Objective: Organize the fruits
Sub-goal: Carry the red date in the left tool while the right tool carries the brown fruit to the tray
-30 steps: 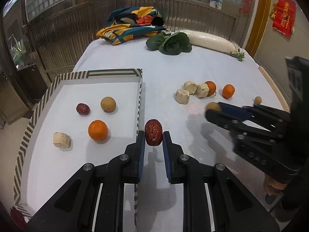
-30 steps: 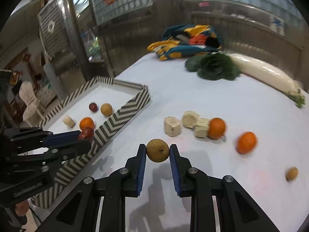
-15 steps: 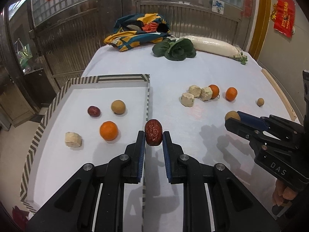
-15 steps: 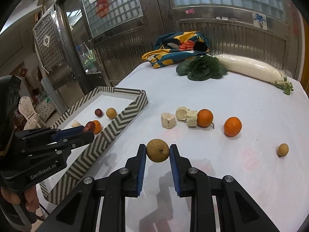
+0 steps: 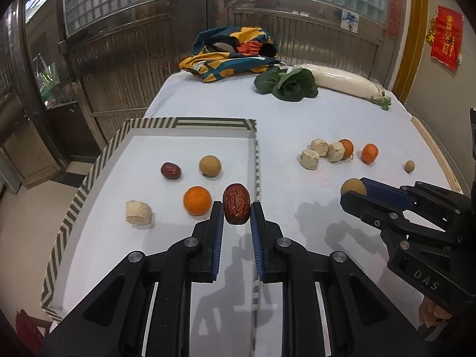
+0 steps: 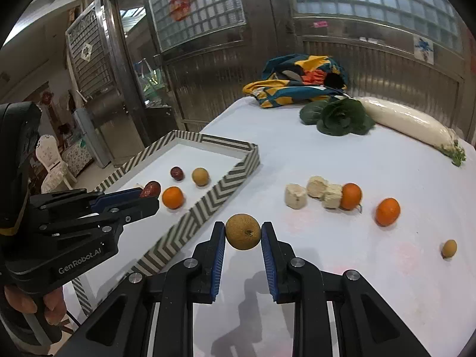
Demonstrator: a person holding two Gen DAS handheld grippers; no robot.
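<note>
At the left sits the shallow white tray with a grey-and-white zigzag rim (image 5: 89, 178), the likely home for the fruit. It already holds a pale beige cut chunk (image 5: 138, 212), a dark red wrinkled date (image 5: 170, 170), a round orange citrus (image 5: 197, 200) and a round tan fruit (image 5: 210, 165), spaced apart as if one of each kind is being laid out.

The left claw (image 5: 236, 217) is clamped on a second wrinkled red date (image 5: 236, 204), held above the tray's floor close inside the right-hand wall, presumably so it can be set down beside its match.

Right of the tray, on the white-covered bench (image 6: 357, 154), the right claw (image 6: 242, 239) is closed on a round tan-brown fruit (image 6: 243, 231), carried clear of the cloth and just outside the tray wall; it looks bound for the tray too.

Further right, three beige chunks (image 6: 315, 193), two small oranges (image 6: 387, 211) and one little tan fruit (image 6: 449, 248) lie loose on the bench, unsorted. Whether the nearest orange touches a chunk is hard to tell.

At the far end rest a patterned cloth bundle (image 6: 297, 84), a leafy green vegetable (image 6: 342, 117) and a long white radish (image 6: 410, 125), well apart from the fruit.
</note>
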